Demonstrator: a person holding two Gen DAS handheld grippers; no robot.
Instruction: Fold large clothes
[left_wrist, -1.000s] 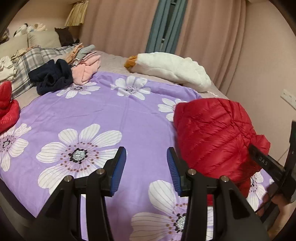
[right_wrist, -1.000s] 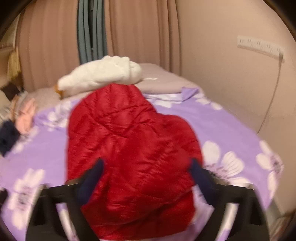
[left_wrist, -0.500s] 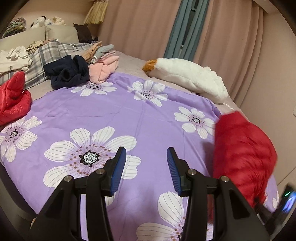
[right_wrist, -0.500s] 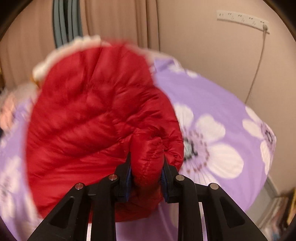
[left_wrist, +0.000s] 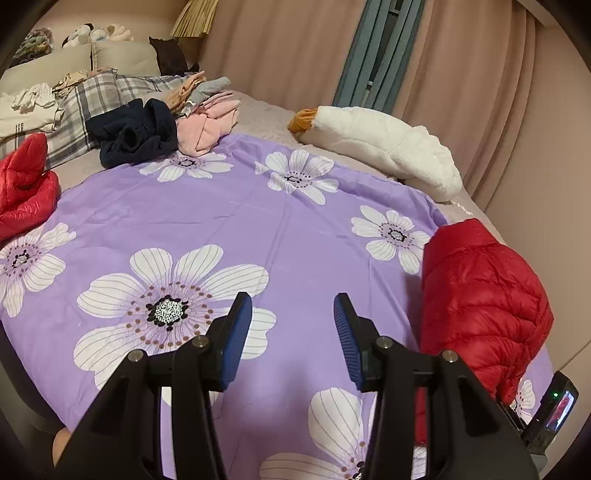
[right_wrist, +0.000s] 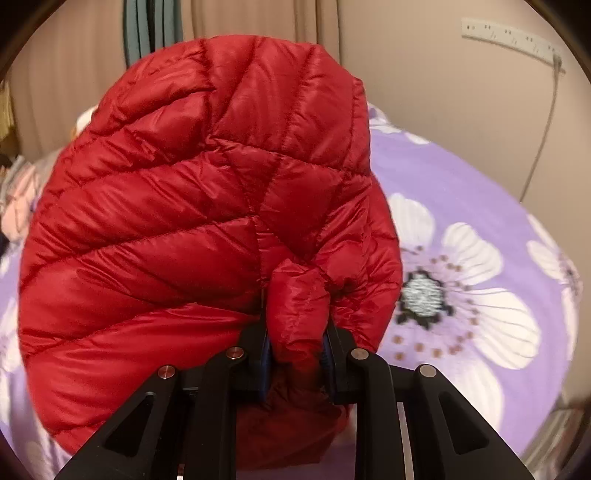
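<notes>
A red quilted puffer jacket (right_wrist: 184, 221) fills the right wrist view, bunched into a rounded bundle. My right gripper (right_wrist: 295, 332) is shut on a thick fold at the jacket's near edge, which bulges up between the blue pads. In the left wrist view the same jacket (left_wrist: 480, 295) lies at the right edge of the purple flowered sheet (left_wrist: 229, 229). My left gripper (left_wrist: 291, 299) hovers open over the sheet, left of the jacket, with nothing between its fingers.
A second red garment (left_wrist: 22, 188) lies at the sheet's left edge. Dark navy (left_wrist: 136, 133), pink (left_wrist: 207, 125) and plaid (left_wrist: 92, 99) clothes are piled at the back left. A white plush garment (left_wrist: 384, 144) lies at the back right. Curtains and a wall stand close behind.
My right gripper's jaws went from wide apart to shut on a fold of the red jacket. In the left wrist view the jacket shifted away to the right. The left gripper stayed open.
</notes>
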